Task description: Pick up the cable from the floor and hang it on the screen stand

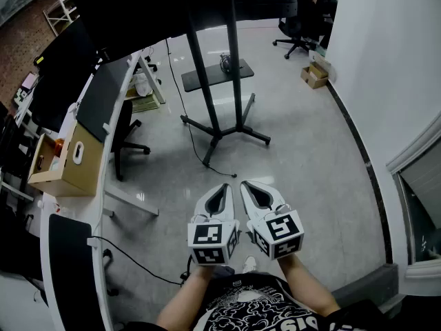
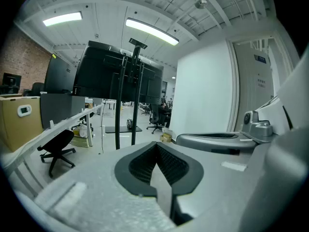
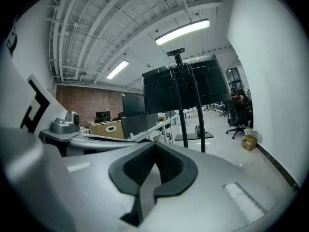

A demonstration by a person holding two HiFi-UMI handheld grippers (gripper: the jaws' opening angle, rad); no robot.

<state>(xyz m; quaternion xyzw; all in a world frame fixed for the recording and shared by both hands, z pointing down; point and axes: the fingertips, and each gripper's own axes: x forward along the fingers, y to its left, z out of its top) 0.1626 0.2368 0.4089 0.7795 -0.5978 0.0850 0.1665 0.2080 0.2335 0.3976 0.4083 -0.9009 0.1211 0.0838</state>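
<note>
We hold both grippers side by side in front of us, the left gripper [image 1: 222,193] and the right gripper [image 1: 253,192], each with its jaws clenched on nothing. The cable [image 1: 204,158] drops past the screen stand [image 1: 218,133]. Its loose end lies on the floor [image 1: 303,157], ahead of and below the jaws, running from near right to far left. We judge the left gripper slightly nearer its length.

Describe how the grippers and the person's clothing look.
The left gripper and the right gripper are pale grey tapering shells with black ribbed pads. Each bears a white cube with black square markers. The shirt is black with white print.
</note>
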